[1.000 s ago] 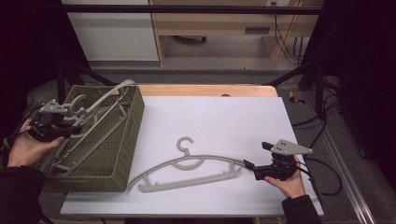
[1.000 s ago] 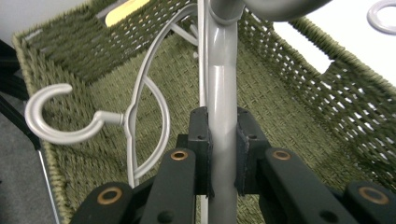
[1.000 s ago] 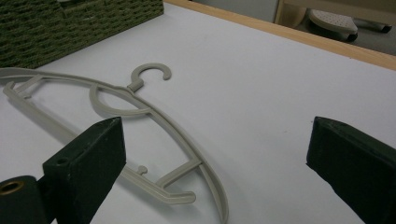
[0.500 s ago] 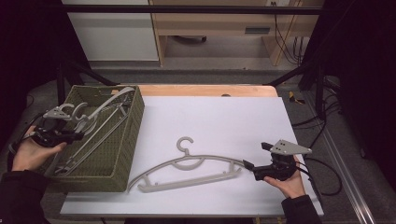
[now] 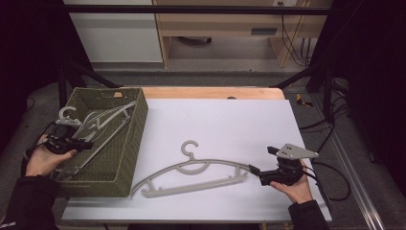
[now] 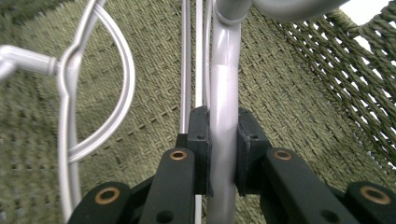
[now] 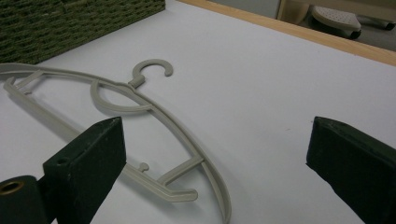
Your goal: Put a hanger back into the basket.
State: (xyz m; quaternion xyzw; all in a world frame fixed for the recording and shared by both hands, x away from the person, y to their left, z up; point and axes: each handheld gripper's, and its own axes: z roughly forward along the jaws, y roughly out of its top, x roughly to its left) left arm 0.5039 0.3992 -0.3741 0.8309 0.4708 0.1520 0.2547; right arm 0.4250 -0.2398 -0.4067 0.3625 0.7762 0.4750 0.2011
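White tabletop [image 5: 230,120] with a wooden far edge, dark surroundings, pale cabinets beyond.

High view: green woven basket [image 5: 125,143] at the table's left end, holding a bundle of grey hangers [image 5: 103,122] that lie slanted from the near left to the far right. Left gripper [image 5: 85,143] sits over the basket's left side, in the person's left hand [image 5: 44,160], at the lower part of the bundle. Beige hanger [image 5: 191,172] lies flat on the table near the middle, hook pointing far, just right of the basket. Right gripper [image 5: 253,169] rests near the table's right near corner in the right hand [image 5: 296,188], tips just beside the beige hanger's right end.

Left gripper view: jaws pinched tight on a grey hanger bar [image 6: 223,140], which runs upright between the pads. Another looped hanger wire [image 6: 93,93] lies left of it; woven basket floor [image 6: 299,102] behind.

Right gripper view: jaws spread wide, nothing between them. Beige hanger [image 7: 140,109] lies on the table ahead and to the left, hook toward the far side; basket corner [image 7: 70,23] at the far left.
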